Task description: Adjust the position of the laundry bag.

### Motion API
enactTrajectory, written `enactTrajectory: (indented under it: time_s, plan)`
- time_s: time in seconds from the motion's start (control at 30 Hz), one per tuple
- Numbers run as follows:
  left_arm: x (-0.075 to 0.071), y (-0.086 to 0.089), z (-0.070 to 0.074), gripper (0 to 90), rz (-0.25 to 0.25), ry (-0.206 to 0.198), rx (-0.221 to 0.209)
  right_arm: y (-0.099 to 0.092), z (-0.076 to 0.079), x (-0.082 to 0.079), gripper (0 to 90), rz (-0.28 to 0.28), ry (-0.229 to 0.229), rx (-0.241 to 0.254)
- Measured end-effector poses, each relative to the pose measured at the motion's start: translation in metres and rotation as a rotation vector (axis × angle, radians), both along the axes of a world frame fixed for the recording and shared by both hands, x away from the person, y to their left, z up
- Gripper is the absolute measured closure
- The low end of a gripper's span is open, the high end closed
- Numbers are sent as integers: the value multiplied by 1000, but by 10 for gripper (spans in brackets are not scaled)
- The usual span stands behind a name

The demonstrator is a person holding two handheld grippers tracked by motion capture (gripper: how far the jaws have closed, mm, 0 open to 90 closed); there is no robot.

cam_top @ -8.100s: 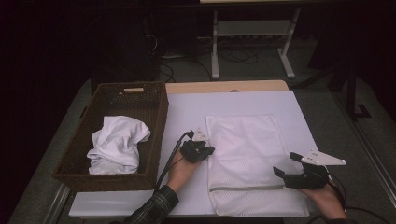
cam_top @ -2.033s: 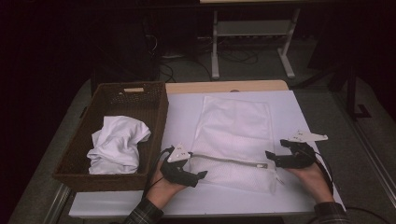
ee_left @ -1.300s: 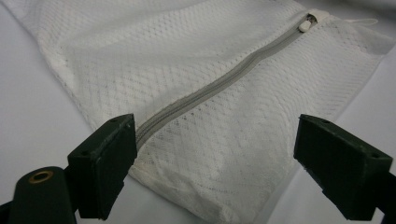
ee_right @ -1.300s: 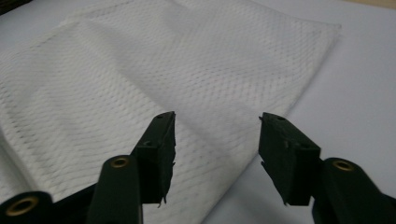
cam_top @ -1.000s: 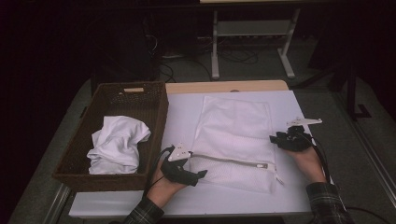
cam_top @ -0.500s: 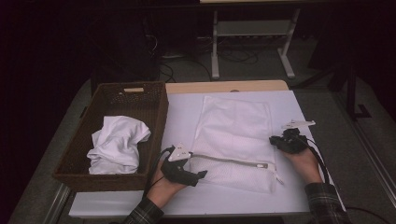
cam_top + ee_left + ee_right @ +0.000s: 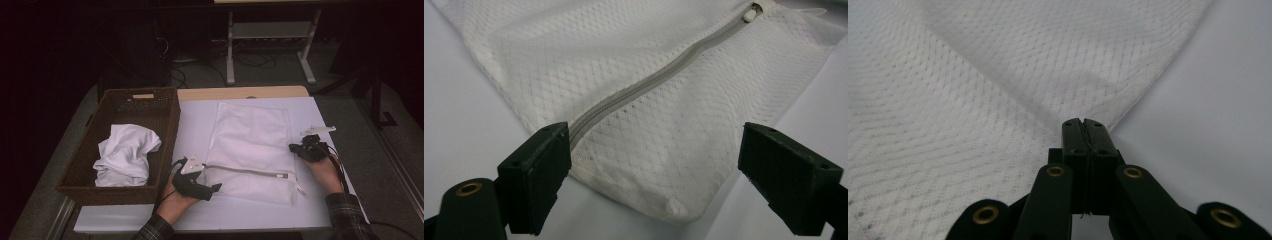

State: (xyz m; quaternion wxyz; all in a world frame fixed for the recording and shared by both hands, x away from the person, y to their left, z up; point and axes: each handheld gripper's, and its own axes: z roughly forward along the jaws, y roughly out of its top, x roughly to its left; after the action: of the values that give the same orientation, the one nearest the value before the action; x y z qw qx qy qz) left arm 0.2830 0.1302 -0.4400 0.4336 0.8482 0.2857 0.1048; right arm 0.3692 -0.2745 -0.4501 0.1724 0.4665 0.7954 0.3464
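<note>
Where the white mesh laundry bag [image 7: 252, 145] lies flat on the white surface [image 7: 200, 122], its grey zipper [image 7: 245, 171] runs across the near end, with the slider [image 7: 750, 16] at the end towards the person's right. The right tool [image 7: 303, 150] sits at the bag's right edge; its jaws have just been closing and now meet at the tips, pinching a fold of the mesh at that edge, as the right gripper view shows. The left tool [image 7: 654, 172] rests at the near left corner of the bag with its jaws wide apart; the corner of the bag and the closed end of the zipper lie between them, and the pads do not press on the fabric. The person's left hand [image 7: 175, 200] holds that tool from below. To the left of the bag, a brown wicker basket [image 7: 165, 107] stands on the surface and contains a crumpled white cloth [image 7: 125, 155].
</note>
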Motion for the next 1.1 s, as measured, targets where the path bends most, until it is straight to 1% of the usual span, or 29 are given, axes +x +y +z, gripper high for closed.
enactTrajectory:
  time_s: [0.13, 0.17, 0.2, 0.27, 0.3, 0.33, 0.43, 0.47, 0.5, 0.53, 0.57, 0.67, 0.7, 0.73, 0.77, 0.87, 0.93, 0.97, 1.0, 1.03, 1.07, 1.1]
  plan:
    - [0, 0, 0, 132, -1, 3, -5, -3, 2, 3, 887, -13, -4, 18]
    - [1, 0, 0, 132, -1, 7, -9, -4, 2, 5, 888, -20, -4, 26]
    - [1, 0, -1, 132, -1, 10, -10, -8, 1, 8, 887, -42, -3, 49]
    - [1, 0, -1, 132, -4, 9, -11, -11, 0, 12, 887, -56, -2, 54]
    - [1, 0, -1, 132, -5, 11, -12, -12, 1, 15, 887, -60, 18, 45]
    - [1, 0, -1, 132, -5, 11, -13, -10, 3, 18, 888, -61, 14, 15]
    - [1, 0, -1, 132, -6, 11, -15, -9, 5, 19, 887, -63, 7, 18]
    - [1, 0, -1, 132, -6, 11, -15, -6, 7, 26, 887, -60, 10, 4]
    - [1, 0, -1, 132, -6, 11, -15, -6, 7, 26, 888, -60, 10, 4]
    - [0, 0, -1, 132, -10, 9, -9, -4, 5, 35, 888, -61, 12, -10]
    - [0, 0, -1, 132, -11, 9, -10, -3, 6, 37, 887, -58, 7, -12]
    - [0, 0, -1, 132, -11, 9, -10, -3, 7, 39, 888, -61, 7, -13]
    - [0, 0, -1, 132, -11, 9, -10, -2, 7, 40, 888, -58, -2, -12]
    - [0, 0, -1, 132, -9, 7, -7, -2, 7, 40, 888, -58, -2, -12]
    - [0, 0, -1, 132, -8, 7, -7, -3, 8, 46, 888, -67, -8, -5]
    - [0, 0, -1, 132, -8, 7, -6, -4, 7, 47, 887, -72, -13, 9]
    - [1, 0, -2, 132, -7, 6, -3, -4, 7, 47, 887, -72, -13, 9]
    - [1, 0, -2, 132, -8, 6, -1, -4, 2, 48, 886, -63, -5, 2]
    - [1, 0, -2, 132, -8, 6, -1, -4, 2, 48, 886, -63, -5, 2]
    - [0, -1, -2, 132, -9, 3, 7, -5, 2, 48, 882, -60, -5, -1]
    - [0, -1, -2, 132, -7, 4, 8, -6, 0, 48, 875, -59, -4, 11]
    - [1, -1, -2, 132, -7, 4, 7, -7, 1, 48, 851, -57, -8, 14]
